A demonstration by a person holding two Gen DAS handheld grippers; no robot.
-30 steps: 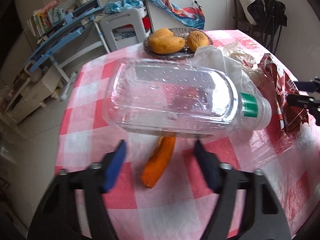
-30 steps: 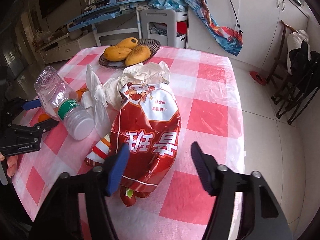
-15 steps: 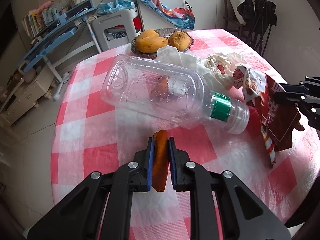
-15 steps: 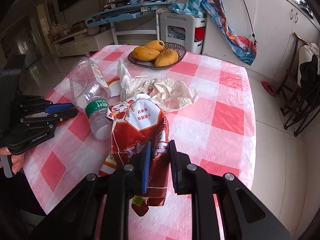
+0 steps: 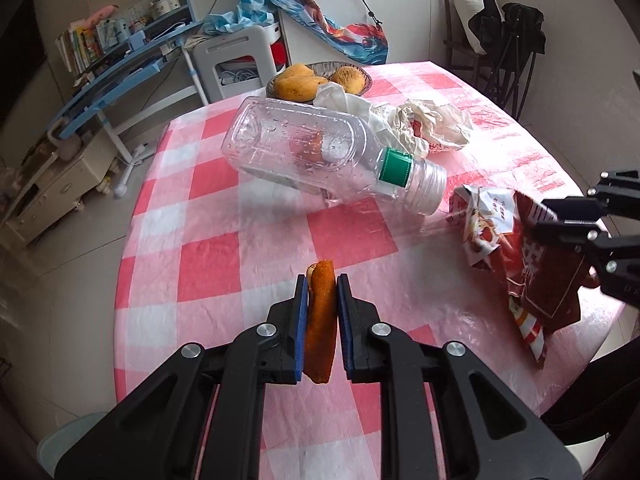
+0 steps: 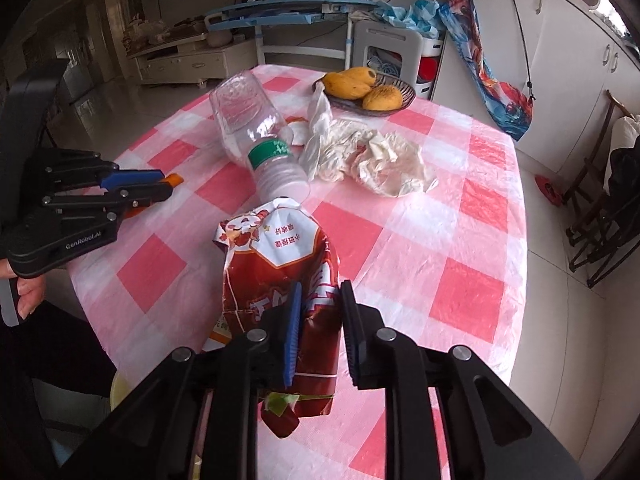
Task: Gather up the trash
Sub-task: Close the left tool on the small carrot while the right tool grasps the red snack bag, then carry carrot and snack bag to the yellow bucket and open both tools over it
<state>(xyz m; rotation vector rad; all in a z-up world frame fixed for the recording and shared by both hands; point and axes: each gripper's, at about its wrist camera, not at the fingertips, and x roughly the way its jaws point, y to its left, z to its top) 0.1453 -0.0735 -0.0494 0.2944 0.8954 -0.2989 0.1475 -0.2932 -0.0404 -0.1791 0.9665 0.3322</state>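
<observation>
Orange strip of fruit peel (image 5: 320, 320): pinched upright between the blue pads of the left gripper (image 5: 322, 312), lifted clear of the pink-and-white checked tablecloth (image 5: 208, 256). In the right wrist view only its orange tip (image 6: 174, 179) shows, poking past the fingers at 9 o'clock.

Crumpled red snack bag with white printed top (image 6: 280, 280): between the pads of the right gripper (image 6: 320, 320), whose jaws are opening; the foil still fills the gap and both pads touch it. In the left wrist view the bag (image 5: 516, 256) hangs at 3 o'clock, its lower end off the cloth.

Clear plastic bottle, green label band, white cap (image 5: 320, 160): lying on its side at 12 o'clock (cap toward the bag). Crumpled white paper wrapper (image 6: 372, 156) just beyond it, touching.

Dark woven bowl of yellow mangoes (image 6: 368, 90) at the far table edge.

Right wrist view alone shows the person's hand (image 6: 28, 292) under the left gripper's body.
</observation>
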